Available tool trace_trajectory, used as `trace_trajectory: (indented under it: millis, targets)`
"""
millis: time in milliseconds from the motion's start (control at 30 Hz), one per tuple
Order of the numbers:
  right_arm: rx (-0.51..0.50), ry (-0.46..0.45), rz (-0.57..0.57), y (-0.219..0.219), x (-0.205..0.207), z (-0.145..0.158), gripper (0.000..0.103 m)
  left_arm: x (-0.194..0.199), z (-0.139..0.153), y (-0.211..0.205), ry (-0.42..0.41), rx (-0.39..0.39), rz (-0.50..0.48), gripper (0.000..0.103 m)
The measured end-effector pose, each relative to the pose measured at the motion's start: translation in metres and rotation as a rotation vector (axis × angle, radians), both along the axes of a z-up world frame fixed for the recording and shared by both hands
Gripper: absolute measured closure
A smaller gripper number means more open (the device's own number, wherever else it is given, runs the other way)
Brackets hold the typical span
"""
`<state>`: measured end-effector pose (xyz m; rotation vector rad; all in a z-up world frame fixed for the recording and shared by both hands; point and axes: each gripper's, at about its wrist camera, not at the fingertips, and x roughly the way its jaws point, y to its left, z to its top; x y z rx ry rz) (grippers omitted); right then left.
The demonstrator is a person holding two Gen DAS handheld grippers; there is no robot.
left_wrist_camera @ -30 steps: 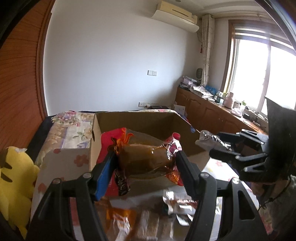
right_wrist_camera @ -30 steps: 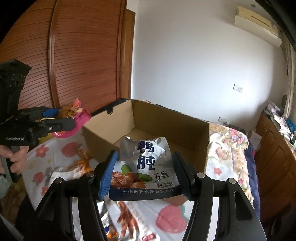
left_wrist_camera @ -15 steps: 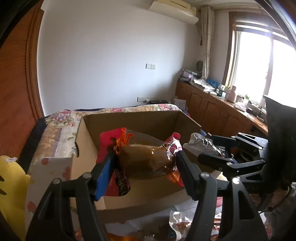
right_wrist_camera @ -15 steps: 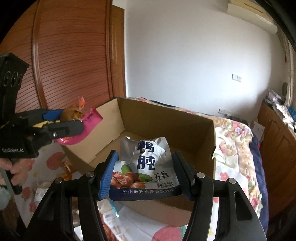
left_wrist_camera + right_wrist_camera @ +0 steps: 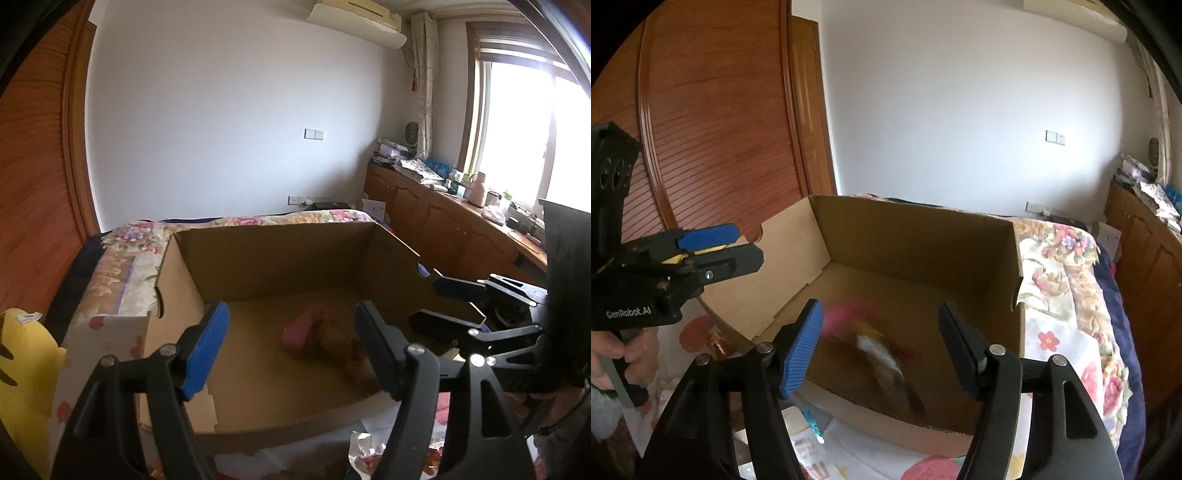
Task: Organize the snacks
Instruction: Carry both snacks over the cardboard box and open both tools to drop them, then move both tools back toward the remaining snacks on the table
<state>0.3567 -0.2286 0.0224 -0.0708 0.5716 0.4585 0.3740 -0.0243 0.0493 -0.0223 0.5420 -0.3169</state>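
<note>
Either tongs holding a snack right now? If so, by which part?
Nothing held. Left tongs and right tongs have just opened, with nothing between the jaws; the snack packets are in the cardboard box.

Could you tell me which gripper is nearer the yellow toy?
Left. The yellow toy lies just left of the left gripper; the right gripper is by the box's opposite side. Both have just been opening, nothing between their fingers.

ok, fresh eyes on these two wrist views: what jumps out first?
The big open cardboard box on the floral bedspread fills both views. A blurred pink-and-brown snack packet lies on its floor. The left gripper and right gripper hang over the box, jaws open, nothing between them.
</note>
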Motion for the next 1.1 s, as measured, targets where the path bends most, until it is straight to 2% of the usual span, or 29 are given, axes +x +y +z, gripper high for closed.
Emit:
trace_trajectory:
  millis: [200,433,600,833,1100]
  targets:
    - [-0.006,-0.016,-0.005,-0.002,-0.014,0.006,0.034,-0.022,0.007,0.004,-0.024,0.005,0.007,0.028]
    - [-0.001,-0.025,-0.011,-0.015,-0.048,0.016,0.033,-0.057,0.018,0.012,-0.040,-0.004,-0.004,0.025]
    - [-0.006,-0.002,-0.004,-0.025,-0.075,0.011,0.031,-0.084,0.015,0.025,-0.033,-0.007,-0.002,0.025]
    - [-0.032,0.078,0.014,-0.021,-0.098,-0.023,0.030,-0.107,-0.015,0.046,0.028,0.025,0.023,0.024]
    - [-0.028,0.190,0.055,-0.013,-0.099,-0.067,0.030,-0.128,-0.059,0.061,0.112,0.062,0.047,0.024]
